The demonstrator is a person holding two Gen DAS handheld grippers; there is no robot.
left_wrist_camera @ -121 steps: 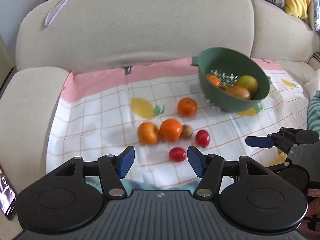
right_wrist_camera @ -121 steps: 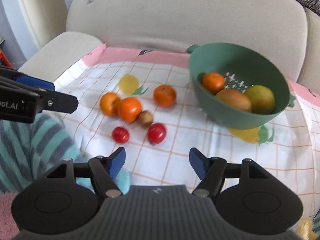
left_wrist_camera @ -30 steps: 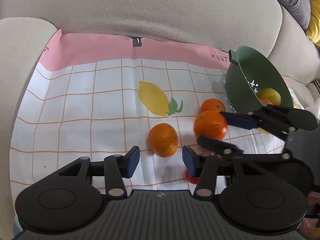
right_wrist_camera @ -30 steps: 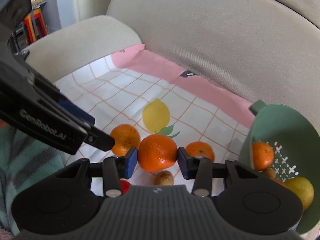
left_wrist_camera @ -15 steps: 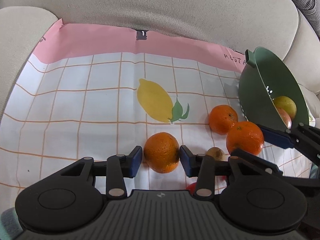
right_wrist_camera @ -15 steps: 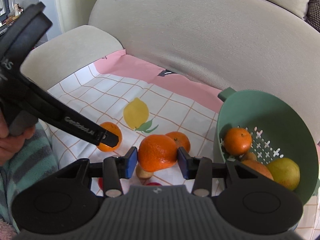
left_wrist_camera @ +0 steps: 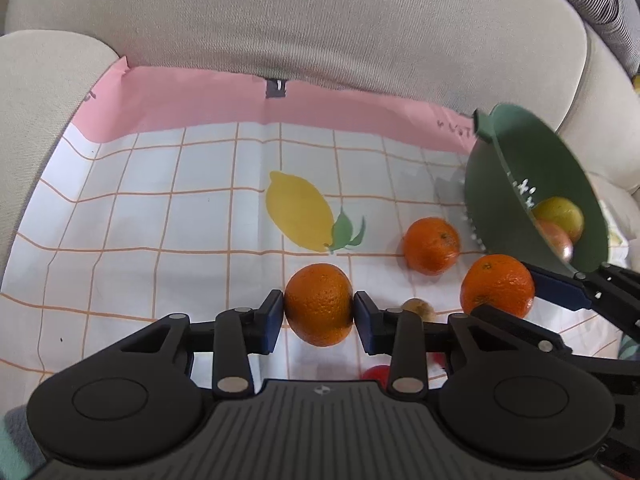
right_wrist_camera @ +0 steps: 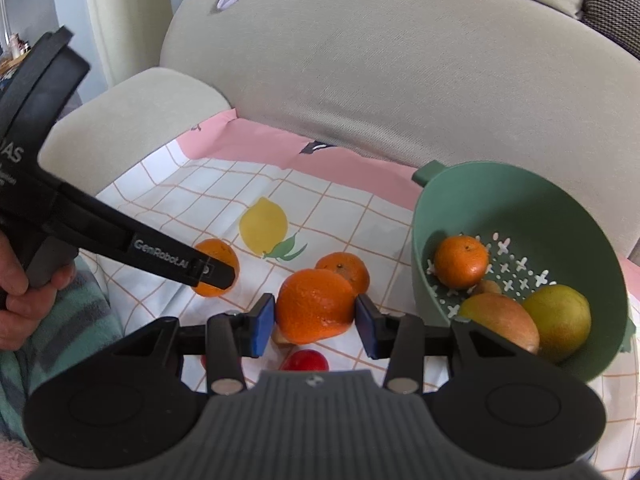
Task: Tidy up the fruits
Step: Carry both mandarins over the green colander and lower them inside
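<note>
An orange (left_wrist_camera: 319,304) rests on the checked cloth (left_wrist_camera: 160,220) between the pads of my left gripper (left_wrist_camera: 319,316). Its jaws are closing and both pads touch the orange's sides. My right gripper (right_wrist_camera: 316,320) is shut on a second orange (right_wrist_camera: 314,306) and holds it above the cloth, left of the green colander (right_wrist_camera: 520,200). The left wrist view shows that orange (left_wrist_camera: 496,286) beside the colander (left_wrist_camera: 500,184). In the colander lie a mandarin (right_wrist_camera: 460,262), a reddish fruit (right_wrist_camera: 500,320) and a yellow-green fruit (right_wrist_camera: 560,316). A third orange (left_wrist_camera: 431,245) lies loose.
A small brown fruit (left_wrist_camera: 418,308) and a red tomato (right_wrist_camera: 304,360) lie on the cloth under the grippers. The beige sofa back (left_wrist_camera: 320,32) and armrest (left_wrist_camera: 36,92) border the cloth. A person's hand (right_wrist_camera: 16,280) and a striped teal blanket (right_wrist_camera: 60,340) are at left.
My left jaws have come in around the orange until the pads meet it. My right gripper has carried its orange to the right, nearer the colander.
</note>
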